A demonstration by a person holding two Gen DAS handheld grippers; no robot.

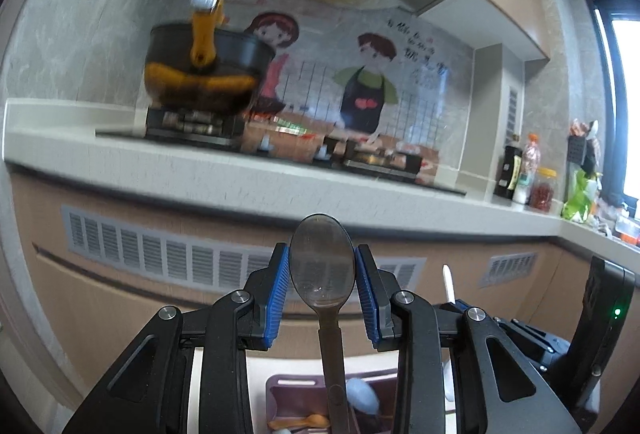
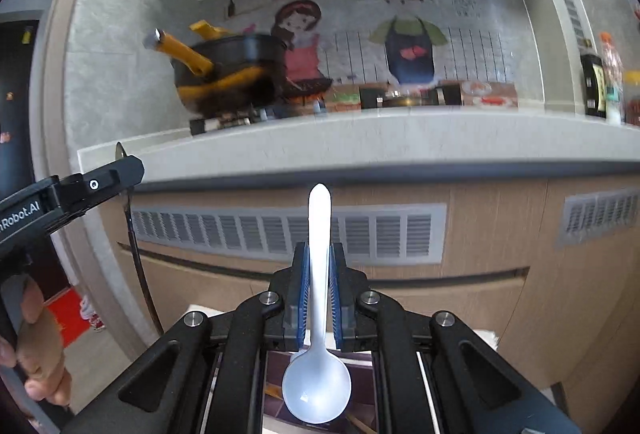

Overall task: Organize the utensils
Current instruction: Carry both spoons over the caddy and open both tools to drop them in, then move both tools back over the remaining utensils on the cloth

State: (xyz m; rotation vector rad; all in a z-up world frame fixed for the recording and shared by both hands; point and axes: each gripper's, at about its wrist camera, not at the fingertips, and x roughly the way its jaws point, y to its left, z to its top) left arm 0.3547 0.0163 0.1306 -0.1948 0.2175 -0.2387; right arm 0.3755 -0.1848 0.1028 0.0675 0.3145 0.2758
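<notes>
Black pot (image 1: 208, 70) on stove (image 1: 192, 126), cartoon backsplash (image 1: 360, 82), bottles (image 1: 516, 170) beside.

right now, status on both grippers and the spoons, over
Left gripper shut on dark spoon, bowl up. Right gripper shut on white spoon by handle, bowl down. Pink organizer tray below. Nothing blocking.

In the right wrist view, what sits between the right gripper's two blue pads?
The handle of a white spoon, clamped by the right gripper. Its bowl hangs below the fingers, toward the camera; its handle tip points up. The right wrist view shows this.
</notes>
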